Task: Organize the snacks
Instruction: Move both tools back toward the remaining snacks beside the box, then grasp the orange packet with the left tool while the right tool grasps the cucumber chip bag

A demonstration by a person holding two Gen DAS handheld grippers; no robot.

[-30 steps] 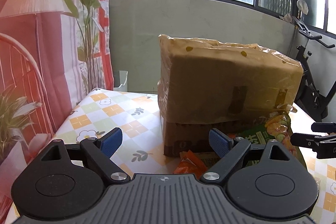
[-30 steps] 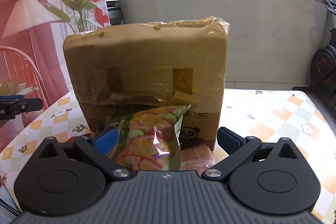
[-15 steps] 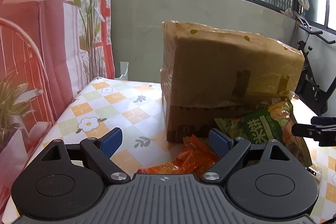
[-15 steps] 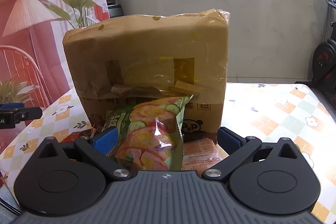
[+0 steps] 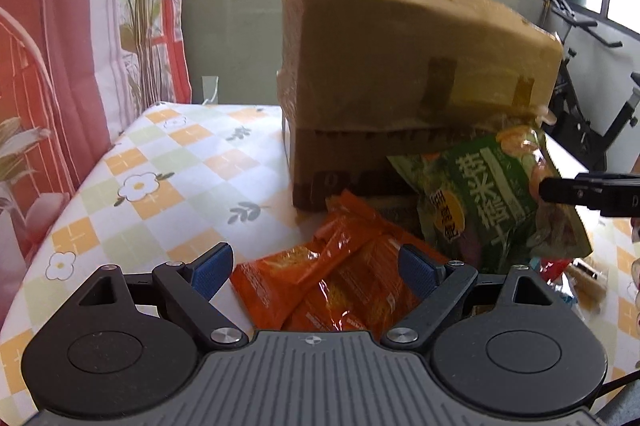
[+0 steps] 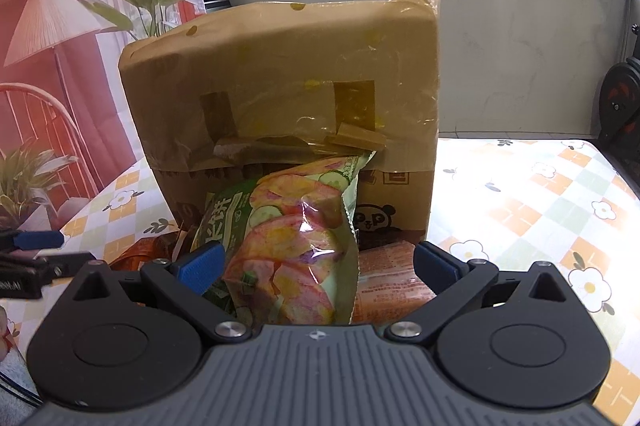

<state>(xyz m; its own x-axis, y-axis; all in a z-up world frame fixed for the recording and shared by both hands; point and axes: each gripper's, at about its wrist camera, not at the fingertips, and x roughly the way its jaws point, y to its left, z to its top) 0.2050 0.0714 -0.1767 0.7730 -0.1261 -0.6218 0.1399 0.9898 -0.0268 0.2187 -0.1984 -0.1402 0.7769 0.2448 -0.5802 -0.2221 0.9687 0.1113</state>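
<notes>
Snacks are piled up right at the foot of a big cardboard box (image 6: 280, 98) that sits on the bench (image 5: 160, 178) with its checkered flower-print cloth. The box is wrapped in shiny tape and its top half leans a bit over the lower part with the panda print.

Green chip bag (image 6: 296, 238) stands upright, leaning against the front of the box, with its top edge tucked just under the taped flap. In the left wrist view the same green bag (image 5: 492, 198) shows its side with the big printed characters. Orange snack packets (image 5: 336, 282) lie flat on the bench in front of the box, touching the green bag's lower edge. From the right wrist view another orange packet (image 6: 392, 274) lies flat to the right of the green bag.

Left hand-held gripper (image 5: 316, 266) is spread wide, blue pads either side of the orange packets, not touching them as far as I can see. Right hand-held gripper (image 6: 316, 266) is also spread wide, with the green bag sitting between its pads, nearer the left one, not pinched. Its black tip pokes into the left view beside the green bag.

Red curtain (image 6: 48, 38) behind, windows above.
</notes>
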